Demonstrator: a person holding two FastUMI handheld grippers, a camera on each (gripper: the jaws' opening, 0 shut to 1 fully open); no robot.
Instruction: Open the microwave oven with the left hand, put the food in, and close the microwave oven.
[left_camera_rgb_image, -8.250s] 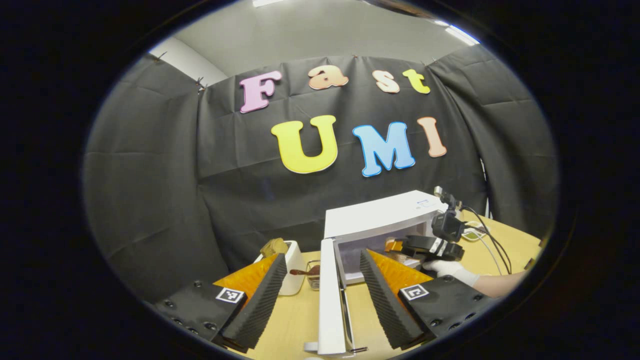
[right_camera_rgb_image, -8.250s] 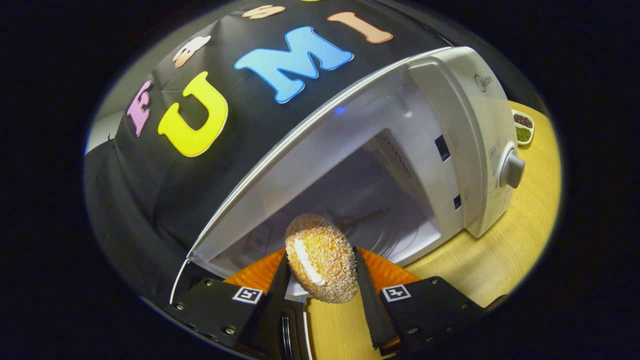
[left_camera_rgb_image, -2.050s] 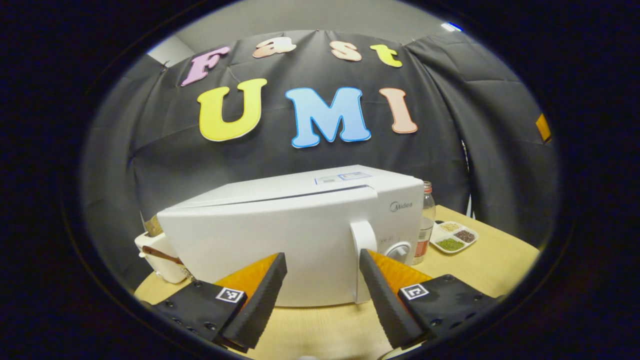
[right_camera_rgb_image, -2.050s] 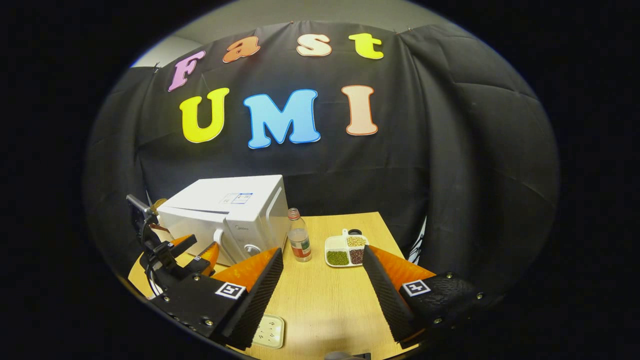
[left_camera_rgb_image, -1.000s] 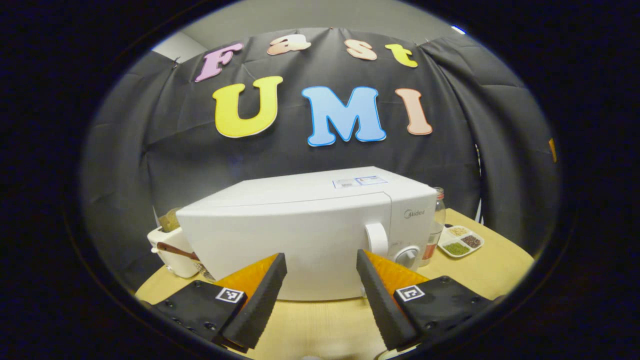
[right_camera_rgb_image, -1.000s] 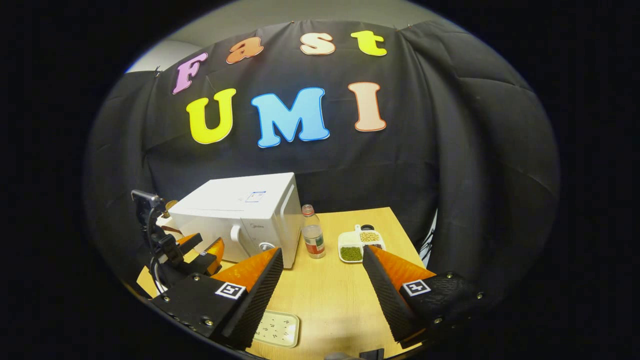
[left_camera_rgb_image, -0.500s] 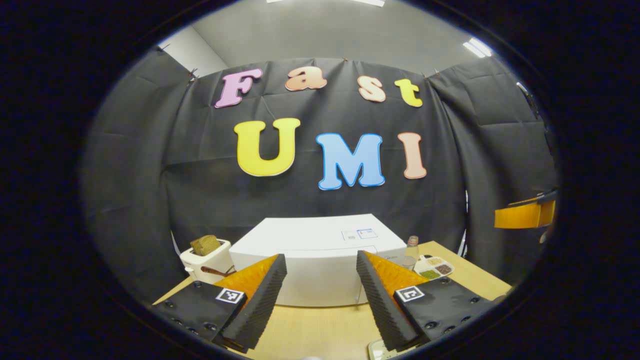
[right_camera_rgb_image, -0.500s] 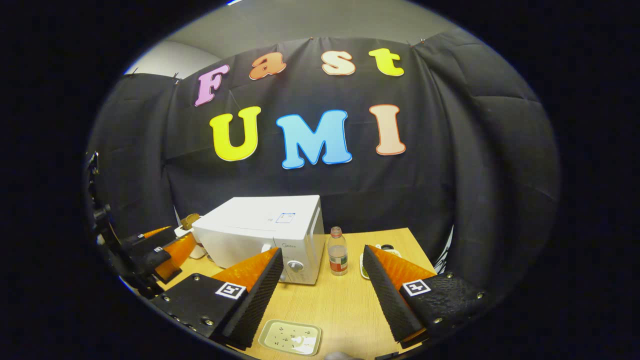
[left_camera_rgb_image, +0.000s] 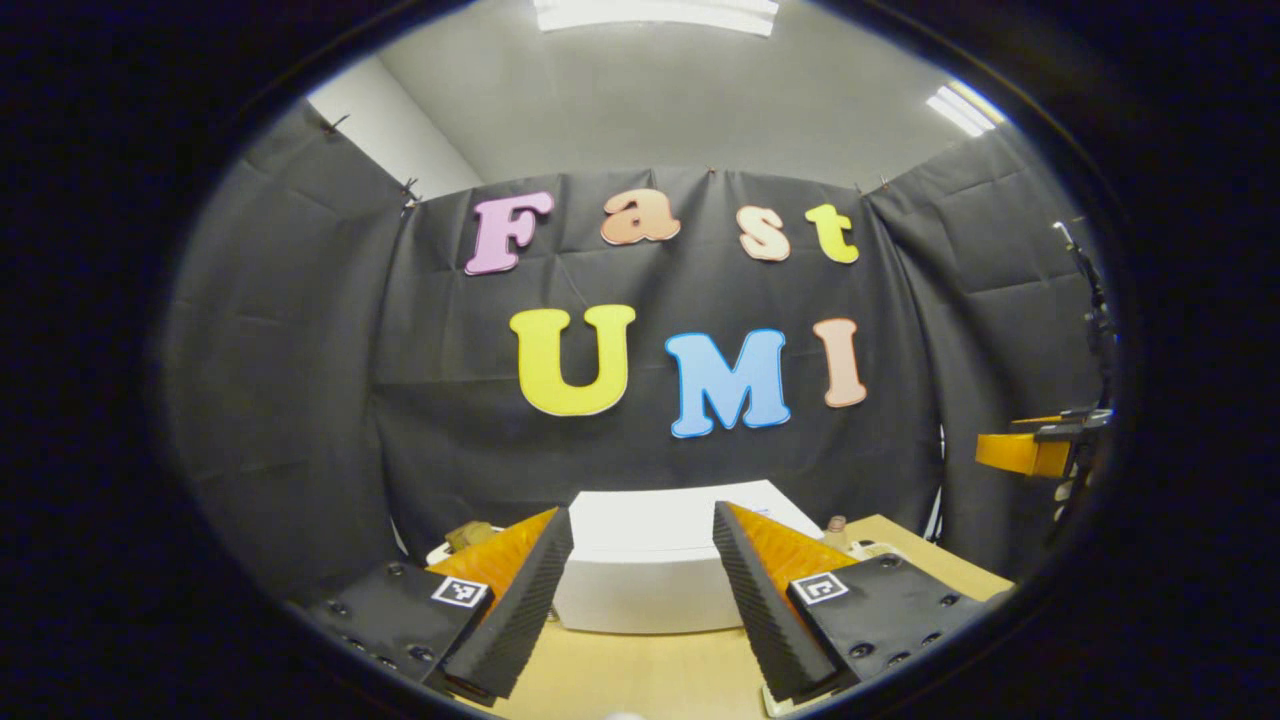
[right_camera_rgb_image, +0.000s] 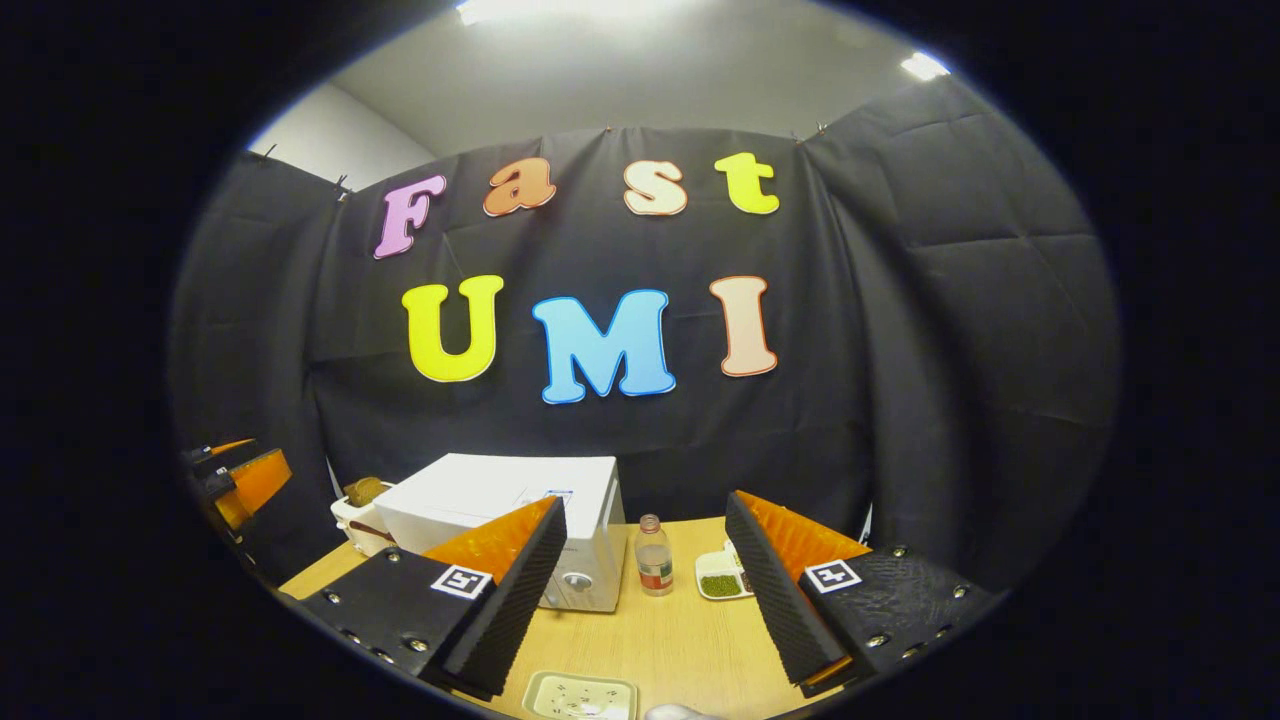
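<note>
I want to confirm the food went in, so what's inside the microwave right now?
That can't be seen: the microwave door is shut and its white front hides the inside. Beside it on the table stand a bottle and a toaster.

One microwave oven (right_camera_rgb_image: 505, 520), door closed, lower centre of right gripper view. One bottle (right_camera_rgb_image: 654, 557) just right of it. One divided dish of beans (right_camera_rgb_image: 722, 580) lower centre-right, partly behind finger; compartment count unclear. One toaster (right_camera_rgb_image: 352, 520) lower left, one bread slice (right_camera_rgb_image: 365, 490) in it. One small patterned tray (right_camera_rgb_image: 580, 695) at bottom edge. One wooden table (right_camera_rgb_image: 670, 640). Two grippers: right gripper (right_camera_rgb_image: 645, 575) bottom, left gripper (right_camera_rgb_image: 235, 480) far left edge.
</note>
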